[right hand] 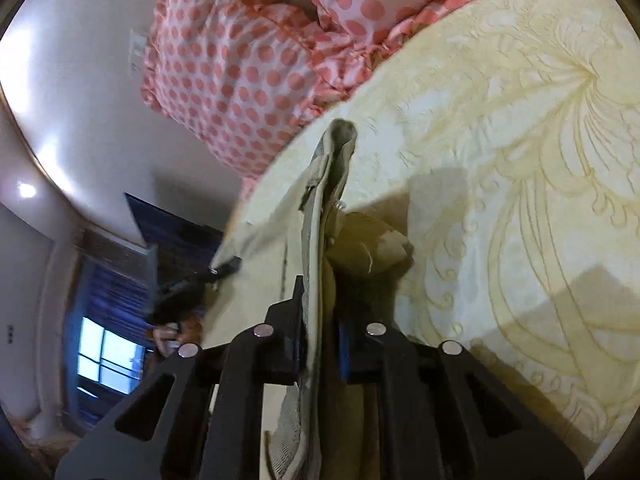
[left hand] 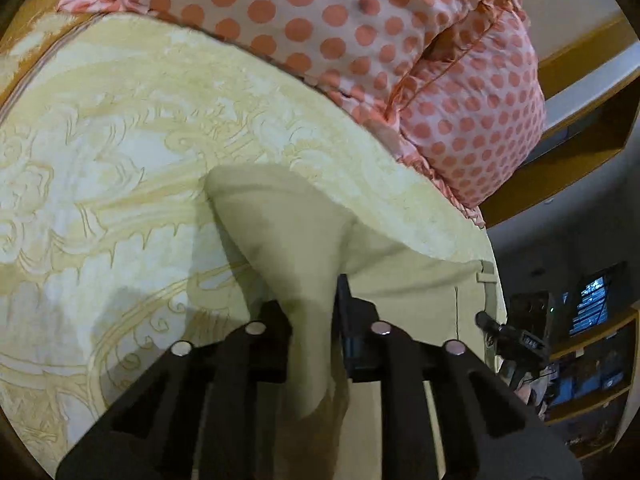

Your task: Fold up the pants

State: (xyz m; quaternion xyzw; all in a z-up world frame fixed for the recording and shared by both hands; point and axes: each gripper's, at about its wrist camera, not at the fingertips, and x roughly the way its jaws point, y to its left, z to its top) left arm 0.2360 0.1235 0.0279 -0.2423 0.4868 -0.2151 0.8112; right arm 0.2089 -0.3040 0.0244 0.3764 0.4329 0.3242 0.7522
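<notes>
We are working over a bed (left hand: 100, 140) covered in a cream and gold patterned spread, with polka-dot pillows (left hand: 360, 32) lying along its far edge. The pants (left hand: 280, 232), a pale khaki pair, are hanging lifted above the bed near its side edge, stretched between our two tools. We are pinching a fold of cloth in the left gripper (left hand: 312, 320), its fingers closed tight on the fabric. The right gripper (right hand: 320, 320) is likewise clamped on a bunched edge. The cloth looks light, soft and limp, so we judge it will sag and slip; gripping at seams or the waistband, where layers are thicker, should be holding best.
</notes>
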